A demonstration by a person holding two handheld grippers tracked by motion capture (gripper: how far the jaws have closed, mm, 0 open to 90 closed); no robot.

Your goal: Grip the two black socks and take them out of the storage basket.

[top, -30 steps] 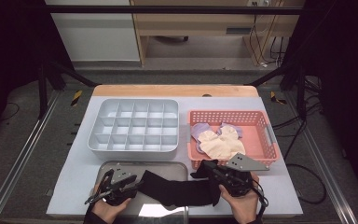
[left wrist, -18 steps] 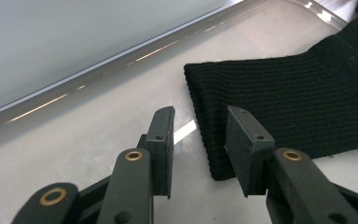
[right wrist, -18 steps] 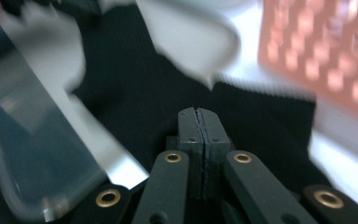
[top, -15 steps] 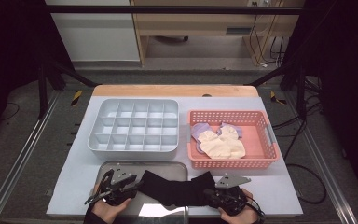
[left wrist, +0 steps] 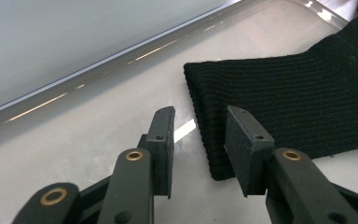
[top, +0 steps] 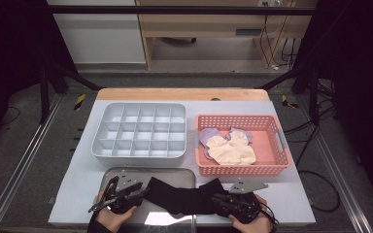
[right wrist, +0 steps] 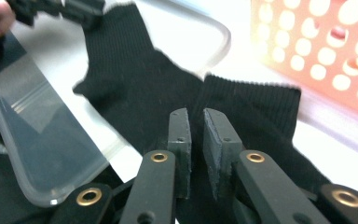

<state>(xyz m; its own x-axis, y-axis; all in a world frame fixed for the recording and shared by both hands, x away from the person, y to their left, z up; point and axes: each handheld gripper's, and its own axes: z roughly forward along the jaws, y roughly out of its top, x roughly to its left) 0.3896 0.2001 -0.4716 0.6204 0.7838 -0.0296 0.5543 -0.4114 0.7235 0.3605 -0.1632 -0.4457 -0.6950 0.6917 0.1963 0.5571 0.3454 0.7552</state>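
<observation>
At the near edge of the table, a person's two hands each held a black two-jaw gripper. The left gripper point(top: 135, 190) had its jaws spread apart, straddling the ribbed cuff edge of a black sock point(left wrist: 284, 107) without closing on it. The right gripper point(top: 222, 200) lay over the other end of the sock point(top: 184, 194); its jaws stood nearly together with a thin gap, and whether fabric sat pinched between them was hard to judge from the blurred right gripper view. The sock stretched flat between the two grippers, its left part lying in a shallow metal tray point(top: 175, 174) and its right part on the pale table top. Beyond the tray sat a grey divided organiser point(top: 141, 131). To its right stood a pink basket point(top: 272, 145) holding a cream and lilac sock pile point(top: 229, 147).
</observation>
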